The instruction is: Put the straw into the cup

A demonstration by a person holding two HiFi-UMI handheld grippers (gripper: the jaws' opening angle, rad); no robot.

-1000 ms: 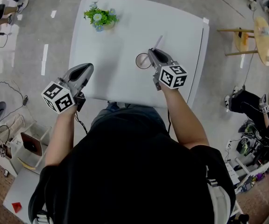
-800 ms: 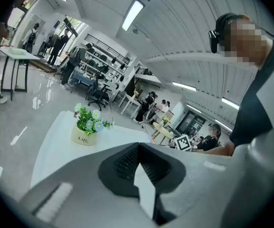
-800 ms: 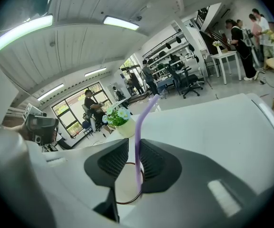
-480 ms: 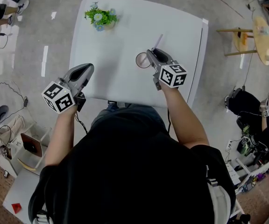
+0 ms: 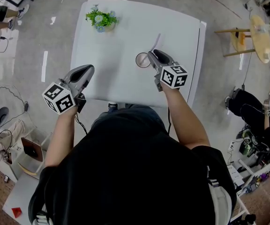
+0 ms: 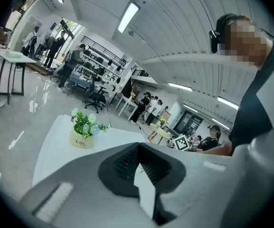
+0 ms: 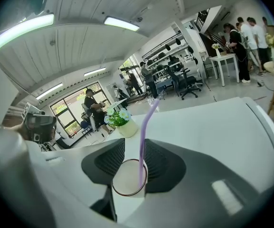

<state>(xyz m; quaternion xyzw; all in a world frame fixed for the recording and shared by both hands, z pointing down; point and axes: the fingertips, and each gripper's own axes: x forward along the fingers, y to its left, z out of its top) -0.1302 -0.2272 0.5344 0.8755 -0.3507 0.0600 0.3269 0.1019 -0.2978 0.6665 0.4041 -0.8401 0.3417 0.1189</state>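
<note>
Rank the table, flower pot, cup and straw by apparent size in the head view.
1. table, by far the largest
2. flower pot, with its plant
3. cup and straw: unsure, since the straw looks longer and the cup wider

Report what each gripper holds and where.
Nothing is clamped. The right gripper has its jaws apart around the straw, whose lower end sits in the cup; the left gripper is shut, empty.

The cup [image 7: 125,179] is small and round with a thin dark rim and a pale inside. It stands upright on the white table [image 5: 125,27], toward the near right part. The straw [image 7: 143,137] is pale purple; its lower end sits inside the cup, its shaft rises past the rim, and its top bends away.
</note>
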